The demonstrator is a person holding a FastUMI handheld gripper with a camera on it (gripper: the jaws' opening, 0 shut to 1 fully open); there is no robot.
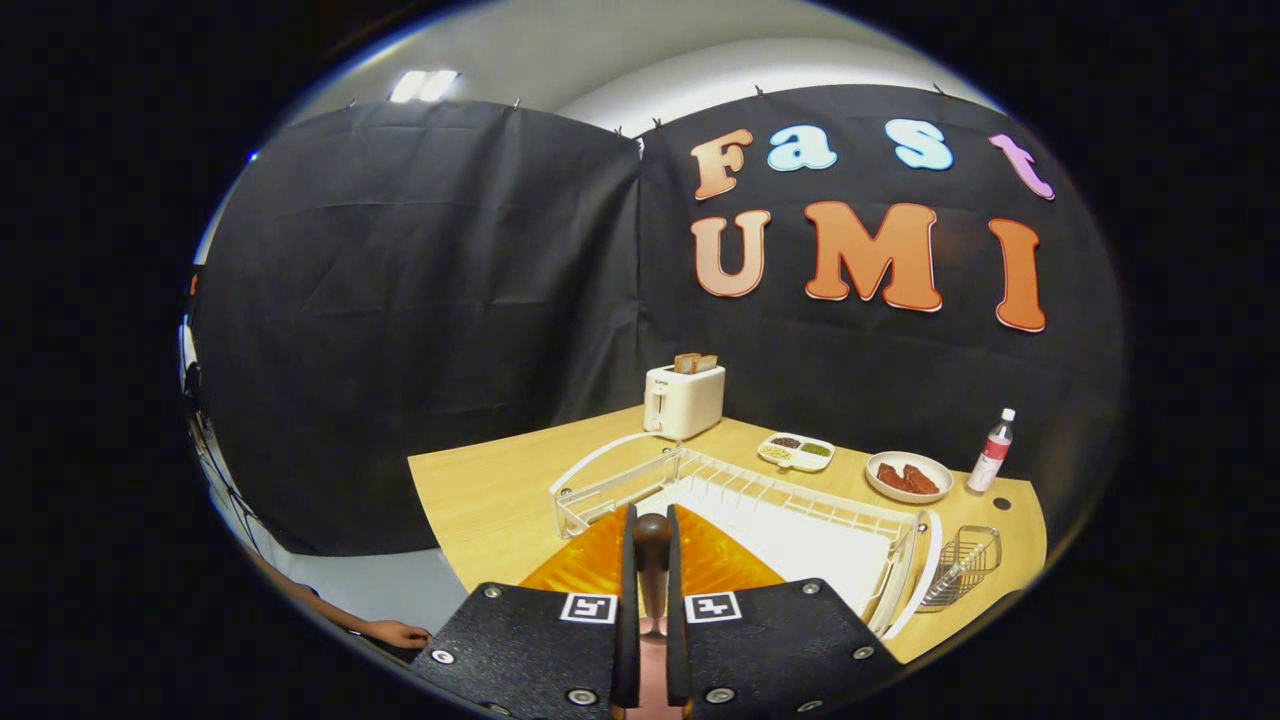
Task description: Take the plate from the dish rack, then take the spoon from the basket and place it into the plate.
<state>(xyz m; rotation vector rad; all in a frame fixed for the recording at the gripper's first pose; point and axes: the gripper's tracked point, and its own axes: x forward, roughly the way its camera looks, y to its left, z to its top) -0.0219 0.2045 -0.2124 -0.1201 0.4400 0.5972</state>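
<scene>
My gripper (651,522) is shut on a brown wooden spoon (652,560), whose rounded end sticks up between the two fingers. Right beneath the fingers lies an orange ribbed plate (722,562) on the wooden table (490,500), showing on both sides of the fingers and partly hidden by the gripper body. Just beyond the plate stands the white wire dish rack (780,495) on its white tray. The small wire basket (965,562) sits to the right of the rack, near the table's edge.
A white toaster (683,400) with bread stands at the back corner. Behind the rack are a divided snack dish (796,452), a bowl of reddish food (908,477) and a small bottle (992,452). A person's hand (397,633) rests low at the left, off the table.
</scene>
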